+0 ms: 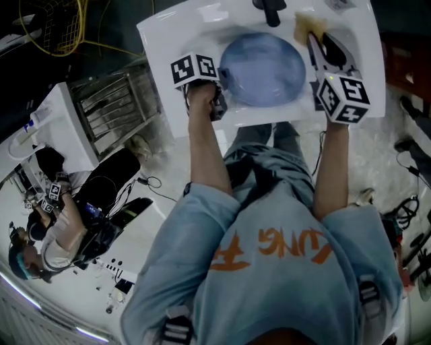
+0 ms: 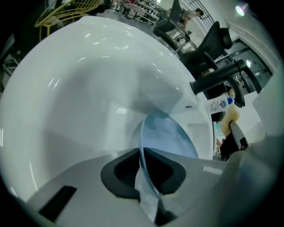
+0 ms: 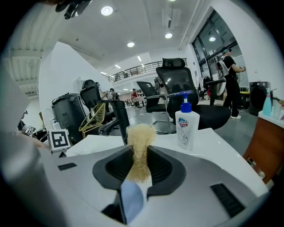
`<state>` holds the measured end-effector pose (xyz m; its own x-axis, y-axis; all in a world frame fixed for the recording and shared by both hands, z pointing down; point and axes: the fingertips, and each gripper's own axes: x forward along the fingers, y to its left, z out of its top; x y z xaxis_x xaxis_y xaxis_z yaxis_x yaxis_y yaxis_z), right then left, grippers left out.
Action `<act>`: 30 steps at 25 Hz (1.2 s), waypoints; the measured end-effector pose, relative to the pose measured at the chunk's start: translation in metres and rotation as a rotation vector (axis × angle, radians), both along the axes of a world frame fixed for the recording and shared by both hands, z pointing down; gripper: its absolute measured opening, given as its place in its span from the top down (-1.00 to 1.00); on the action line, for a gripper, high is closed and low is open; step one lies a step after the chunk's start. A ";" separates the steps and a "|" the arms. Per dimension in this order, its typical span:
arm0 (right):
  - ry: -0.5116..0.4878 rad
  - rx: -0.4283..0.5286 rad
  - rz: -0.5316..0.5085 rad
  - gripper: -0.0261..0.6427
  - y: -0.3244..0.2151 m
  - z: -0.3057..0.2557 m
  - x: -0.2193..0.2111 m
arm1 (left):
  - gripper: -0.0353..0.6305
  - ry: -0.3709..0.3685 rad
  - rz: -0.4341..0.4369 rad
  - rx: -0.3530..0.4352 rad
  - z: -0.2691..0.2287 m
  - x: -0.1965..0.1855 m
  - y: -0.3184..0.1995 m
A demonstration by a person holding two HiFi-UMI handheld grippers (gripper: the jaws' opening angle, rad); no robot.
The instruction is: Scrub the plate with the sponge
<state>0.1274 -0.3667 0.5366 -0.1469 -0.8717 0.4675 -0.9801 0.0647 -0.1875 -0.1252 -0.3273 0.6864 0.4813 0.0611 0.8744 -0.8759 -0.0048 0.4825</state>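
A pale blue plate (image 1: 262, 67) lies in the white sink (image 1: 168, 40). My left gripper (image 1: 220, 86) is at the plate's left rim. In the left gripper view the plate (image 2: 167, 133) stands edge-on between the dark pads, and my left gripper (image 2: 143, 165) is shut on that rim. My right gripper (image 1: 314, 42) is at the sink's right side, shut on a yellow fibrous sponge (image 1: 308, 25) held above and right of the plate. In the right gripper view the sponge (image 3: 141, 144) sticks up between the pads of my right gripper (image 3: 140, 167).
A black faucet (image 1: 270, 11) rises at the sink's back edge, also visible as a faucet (image 3: 116, 119) behind the sponge. A soap bottle (image 3: 187, 125) with a blue pump stands on the sink's deck. A metal rack (image 1: 118, 108) and another person (image 1: 54, 229) are to the left on the floor.
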 end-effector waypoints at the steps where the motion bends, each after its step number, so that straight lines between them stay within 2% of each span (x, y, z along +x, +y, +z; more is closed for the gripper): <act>1: -0.001 0.004 -0.005 0.64 0.002 -0.002 0.000 | 0.82 0.006 -0.034 0.014 -0.004 -0.001 0.000; 4: -0.016 0.025 -0.018 0.64 0.010 -0.004 0.003 | 0.84 0.012 -0.100 0.087 -0.017 -0.004 0.002; 8: -0.033 0.052 -0.039 0.64 0.023 -0.007 0.005 | 0.84 -0.016 -0.160 0.182 -0.031 -0.011 0.005; 15: -0.039 0.085 -0.055 0.64 0.050 -0.038 0.014 | 0.84 -0.029 -0.273 0.340 -0.079 -0.028 0.023; 19: -0.058 0.105 -0.082 0.64 0.070 -0.058 0.024 | 0.84 -0.015 -0.330 0.439 -0.105 -0.022 0.047; 25: -0.062 0.157 -0.174 0.64 0.091 -0.084 0.014 | 0.83 0.000 -0.415 0.581 -0.135 -0.018 0.083; 30: -0.069 0.184 -0.223 0.64 0.104 -0.095 -0.001 | 0.83 0.068 -0.404 0.688 -0.158 -0.005 0.098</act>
